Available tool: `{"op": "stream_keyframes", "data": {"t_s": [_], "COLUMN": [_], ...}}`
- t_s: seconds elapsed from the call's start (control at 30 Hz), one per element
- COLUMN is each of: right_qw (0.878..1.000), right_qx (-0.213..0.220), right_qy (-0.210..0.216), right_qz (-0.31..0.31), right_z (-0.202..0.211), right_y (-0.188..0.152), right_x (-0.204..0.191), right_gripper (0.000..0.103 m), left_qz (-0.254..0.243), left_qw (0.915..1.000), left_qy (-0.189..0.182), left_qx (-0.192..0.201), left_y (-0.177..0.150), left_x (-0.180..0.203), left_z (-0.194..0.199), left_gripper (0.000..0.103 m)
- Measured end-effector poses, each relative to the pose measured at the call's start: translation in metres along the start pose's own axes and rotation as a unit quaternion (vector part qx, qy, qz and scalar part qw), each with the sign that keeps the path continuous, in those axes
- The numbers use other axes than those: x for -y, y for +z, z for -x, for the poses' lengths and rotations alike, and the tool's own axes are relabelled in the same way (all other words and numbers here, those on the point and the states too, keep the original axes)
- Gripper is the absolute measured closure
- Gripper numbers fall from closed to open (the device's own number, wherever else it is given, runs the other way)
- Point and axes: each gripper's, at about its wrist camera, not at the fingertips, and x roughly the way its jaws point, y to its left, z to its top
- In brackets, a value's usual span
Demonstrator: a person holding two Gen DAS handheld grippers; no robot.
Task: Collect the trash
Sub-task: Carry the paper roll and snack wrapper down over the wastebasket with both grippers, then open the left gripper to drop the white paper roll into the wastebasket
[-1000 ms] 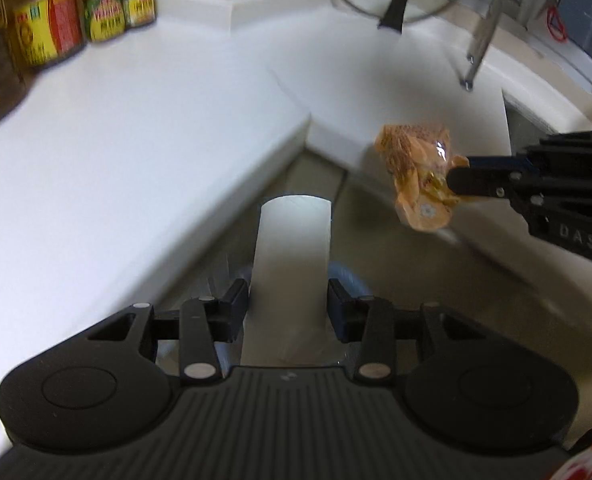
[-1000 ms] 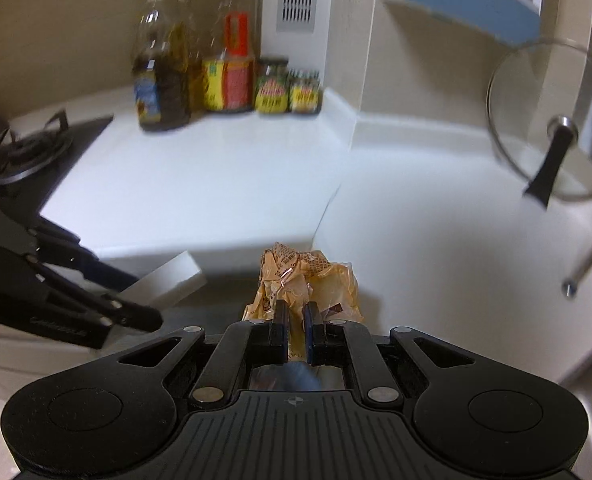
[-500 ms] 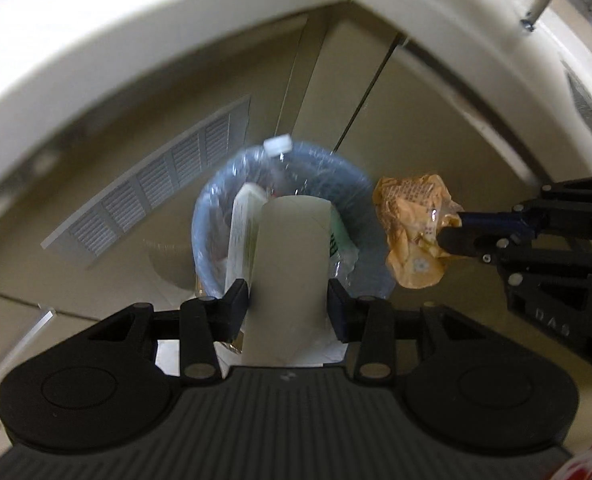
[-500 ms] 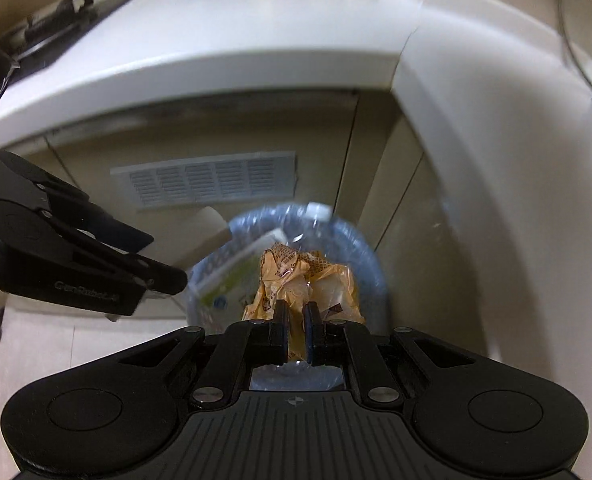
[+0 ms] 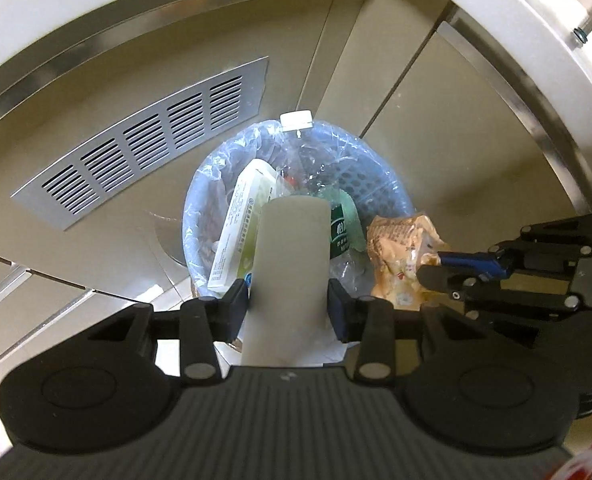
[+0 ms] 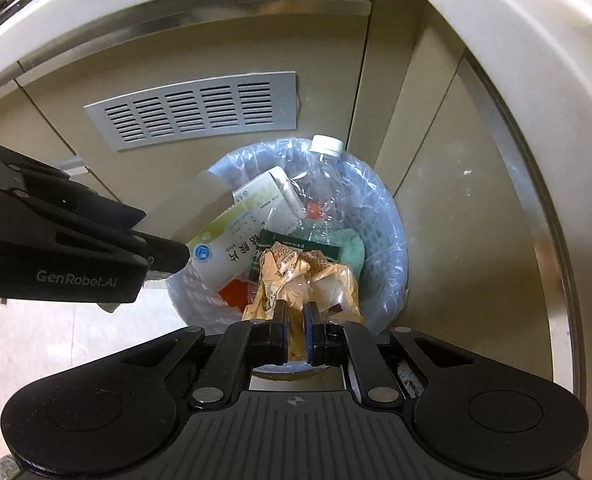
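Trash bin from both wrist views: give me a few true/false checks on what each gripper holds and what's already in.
1. The left gripper holds a cardboard tube. True.
2. The right gripper is empty. False: its jaws are shut on a crumpled orange wrapper.
3. The bin has a clear plastic liner. True.
4. The bin is empty. False: a plastic bottle and a white carton lie inside.
5. The wrapper is already dropped. False: it is held above the bin.

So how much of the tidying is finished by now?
Partly done: the lined bin already holds a plastic bottle and a white box. In hand: the left gripper grips a cardboard tube, the right gripper an orange wrapper. Left: dropping both in.
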Motion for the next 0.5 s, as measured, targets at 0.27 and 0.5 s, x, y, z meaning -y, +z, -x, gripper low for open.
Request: {"op": "stream_keyframes", "data": {"t_s": [0.27, 0.5], "right_qw": [1.0, 1.0], "right_qx": [0.0, 0.01], "right_qy": [-0.004, -0.012], "right_qz": [0.01, 0.025], "right_z": [-0.006, -0.008], "right_y": [0.007, 0.005], "right_x": [0.003, 0.001], "right_gripper": [0.095, 0.095], "left_qz": [0.005, 0.02], "left_qw": [1.0, 0.9997], "left_qy": [0.005, 0.011], "left_qx": [0.002, 0.008], "left_y": [0.005, 0.006], "left_x": [0.005, 0.0], "left_z": [-0.011, -0.016], "left_gripper": [0.064, 0.064]}}
